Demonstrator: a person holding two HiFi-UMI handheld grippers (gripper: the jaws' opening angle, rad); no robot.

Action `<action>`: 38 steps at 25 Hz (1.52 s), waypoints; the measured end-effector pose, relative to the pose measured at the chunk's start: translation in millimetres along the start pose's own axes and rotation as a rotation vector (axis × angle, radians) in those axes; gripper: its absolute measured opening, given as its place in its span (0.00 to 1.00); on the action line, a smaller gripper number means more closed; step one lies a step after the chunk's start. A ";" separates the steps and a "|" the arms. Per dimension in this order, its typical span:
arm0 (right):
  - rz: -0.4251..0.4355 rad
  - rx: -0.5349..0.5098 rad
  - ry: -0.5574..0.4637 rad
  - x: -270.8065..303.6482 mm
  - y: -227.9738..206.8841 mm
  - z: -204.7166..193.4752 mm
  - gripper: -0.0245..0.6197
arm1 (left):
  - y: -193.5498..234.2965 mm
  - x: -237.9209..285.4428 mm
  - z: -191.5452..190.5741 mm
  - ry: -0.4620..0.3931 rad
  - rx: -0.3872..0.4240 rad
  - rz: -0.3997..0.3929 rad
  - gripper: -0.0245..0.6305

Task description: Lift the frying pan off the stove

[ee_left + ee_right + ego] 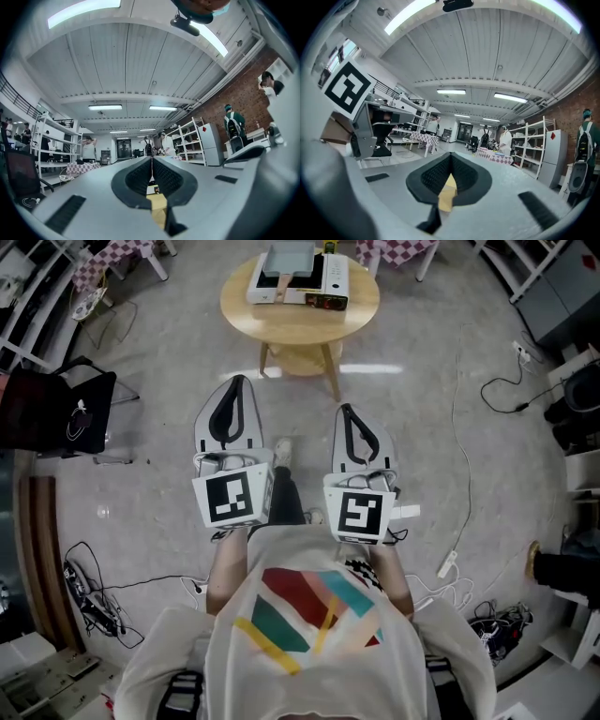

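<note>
A square grey frying pan (289, 256) with a wooden handle (278, 287) sits on a white portable stove (323, 282) on a round wooden table (300, 320) at the top of the head view. Both grippers are held level well short of the table, over the floor. My left gripper (236, 381) is shut, its black pads meeting with nothing between them. My right gripper (345, 409) is also shut and empty. In the left gripper view the jaws (151, 159) close along one line, with a sliver of the wooden table (157, 204) showing below them. The right gripper (451, 154) looks the same.
Cables (94, 601) trail over the floor at the lower left, and a white power lead (457, 427) runs along the right. A black chair (66, 409) stands at the left. Shelving (529, 145) and several people show far off in the gripper views.
</note>
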State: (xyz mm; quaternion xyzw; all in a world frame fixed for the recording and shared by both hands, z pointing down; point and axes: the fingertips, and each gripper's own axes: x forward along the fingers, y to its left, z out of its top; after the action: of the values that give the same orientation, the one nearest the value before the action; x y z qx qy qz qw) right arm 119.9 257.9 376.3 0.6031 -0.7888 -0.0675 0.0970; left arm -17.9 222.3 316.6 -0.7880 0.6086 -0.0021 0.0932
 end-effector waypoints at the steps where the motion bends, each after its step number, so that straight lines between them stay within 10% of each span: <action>1: -0.007 -0.001 -0.009 1.1 -2.3 -0.5 0.03 | -2.2 2.1 -1.4 -0.003 0.003 -0.010 0.05; 19: -0.086 -0.001 -0.022 80.7 -30.8 -4.3 0.03 | 19.9 94.3 -16.2 -0.039 -0.027 -0.060 0.05; 38: -0.104 0.017 0.008 298.0 -40.5 31.0 0.03 | 110.9 292.9 -37.4 -0.042 -0.095 -0.135 0.05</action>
State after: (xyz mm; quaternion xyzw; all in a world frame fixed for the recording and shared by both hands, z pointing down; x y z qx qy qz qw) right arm 75.1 -40.6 358.6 0.6446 -0.7564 -0.0631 0.0914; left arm -52.7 -90.9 304.6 -0.8308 0.5512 0.0371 0.0683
